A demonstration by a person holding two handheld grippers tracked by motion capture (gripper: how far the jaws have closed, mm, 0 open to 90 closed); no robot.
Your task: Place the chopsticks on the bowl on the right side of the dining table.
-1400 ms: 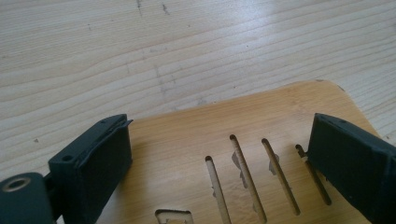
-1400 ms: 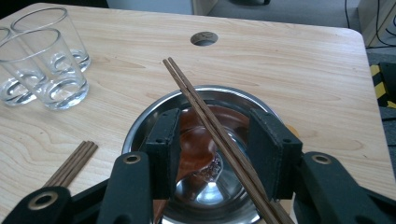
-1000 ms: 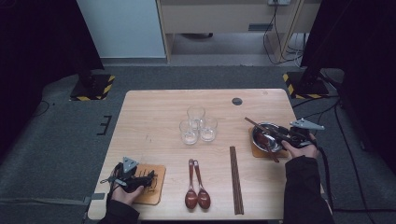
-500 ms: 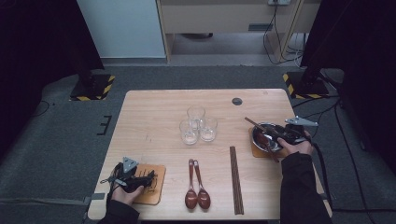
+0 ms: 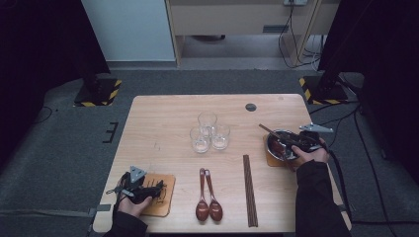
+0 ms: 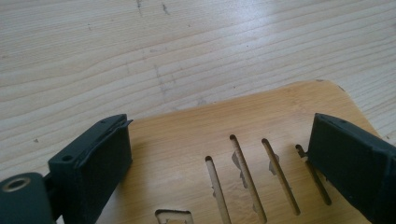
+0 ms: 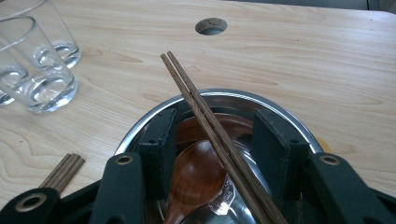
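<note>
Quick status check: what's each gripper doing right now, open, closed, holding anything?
Left gripper: open, jaws wide over the slotted wooden board, gripping nothing.
Right gripper: open inside the metal bowl, its jaws have just been opening; chopsticks lie between them, unpressed.

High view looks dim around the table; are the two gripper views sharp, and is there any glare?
High view: dark surroundings, table evenly lit, slightly soft. Left gripper view: bamboo board sharp, pale sheen on the wood beyond. Right gripper view: metal bowl rim glints, glasses slightly soft.

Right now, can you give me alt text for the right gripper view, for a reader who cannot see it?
The right gripper hangs over a metal bowl, jaws apart around a wooden spoon and a pair of chopsticks leaning across the rim. Clear glasses stand on the wooden table beyond.
</note>
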